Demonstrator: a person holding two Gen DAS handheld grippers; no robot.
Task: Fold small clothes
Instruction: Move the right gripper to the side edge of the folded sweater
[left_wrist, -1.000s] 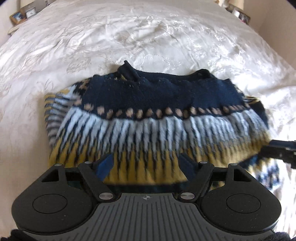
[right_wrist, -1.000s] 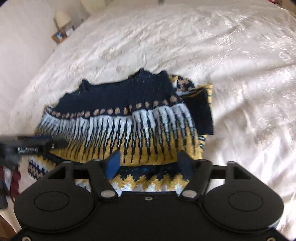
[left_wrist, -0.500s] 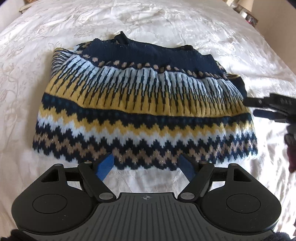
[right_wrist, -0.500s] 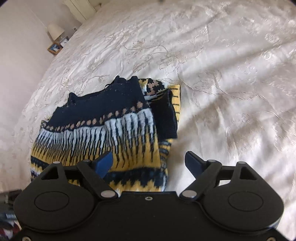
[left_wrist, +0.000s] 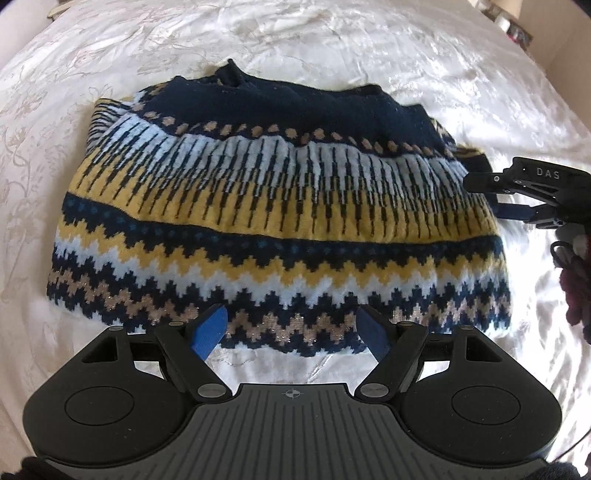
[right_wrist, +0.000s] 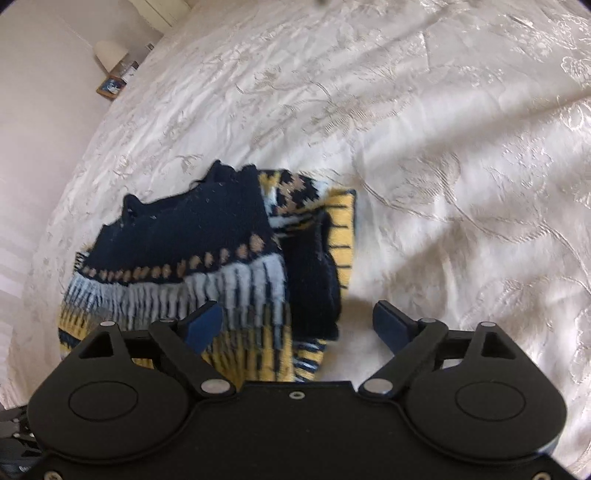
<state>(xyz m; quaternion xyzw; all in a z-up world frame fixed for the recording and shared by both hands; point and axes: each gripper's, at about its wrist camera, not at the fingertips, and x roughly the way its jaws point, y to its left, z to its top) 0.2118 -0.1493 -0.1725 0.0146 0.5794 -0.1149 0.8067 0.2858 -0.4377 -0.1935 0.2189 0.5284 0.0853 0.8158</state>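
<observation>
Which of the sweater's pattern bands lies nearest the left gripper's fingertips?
The tan-and-navy zigzag band along the sweater's hem edge, right between the open left gripper fingers. The yellow zigzag, striped band and plain navy yoke lie farther up.

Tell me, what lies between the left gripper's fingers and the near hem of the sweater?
Nothing: the left wrist view shows left gripper open, its fingers overlapping the sweater hem.

A home bedroom is showing here — a wide bed (right_wrist: 424, 155) is filling both views, lying under a cream bedspread (left_wrist: 332, 40) embroidered with flowers. At ten o'clock in the right wrist view a small lamp (right_wrist: 109, 55) and a framed photo (right_wrist: 110, 87) are standing by a plain pale wall (right_wrist: 40, 92) — ordinary bedside furnishings.
</observation>
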